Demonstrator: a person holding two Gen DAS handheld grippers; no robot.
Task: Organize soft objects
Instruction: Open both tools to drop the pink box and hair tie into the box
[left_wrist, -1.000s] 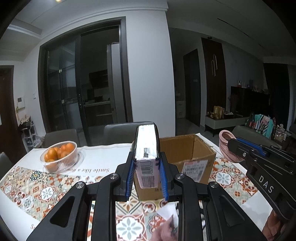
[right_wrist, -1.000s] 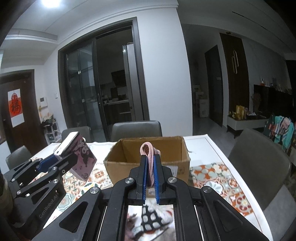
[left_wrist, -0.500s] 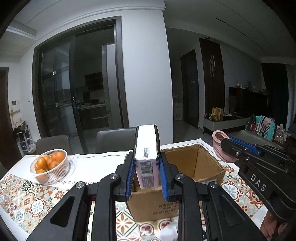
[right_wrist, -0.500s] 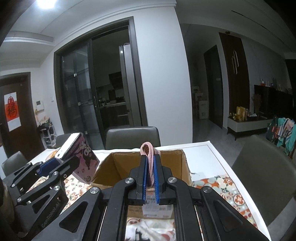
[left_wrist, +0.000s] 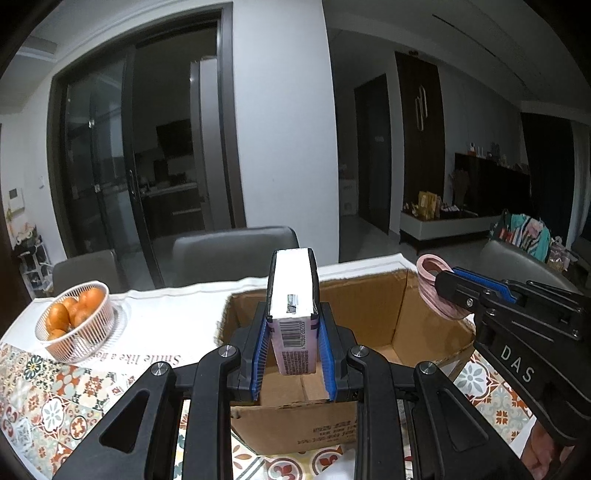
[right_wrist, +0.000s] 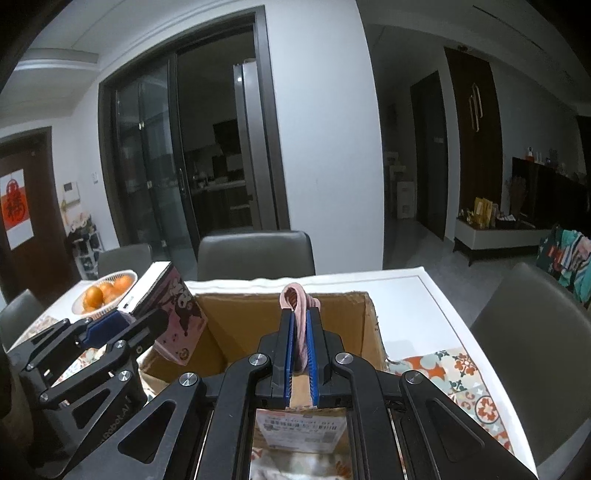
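Hovering over the cardboard box (left_wrist: 373, 314), both grippers carry loads. L gripper (left_wrist: 292, 347) pinches a pink tissue pack (left_wrist: 293, 314) upright, long axis vertical, above box's near-left part, just inside its near wall. R gripper (right_wrist: 300, 345), jaws nearly together, nips a pink fabric loop (right_wrist: 297, 302) over box's middle. Box cavity lies straight below both; L looks marginally nearer the opening. Fruit basket (left_wrist: 75, 325) sits well left of box.

basket (left_wrist: 75, 325) left of box (left_wrist: 369, 317)

Both wrist cams sit close behind their fingers, angled slightly down at the same cardboard box (left_wrist: 369, 314) (right_wrist: 251, 325); each catches the other gripper at frame's edge.
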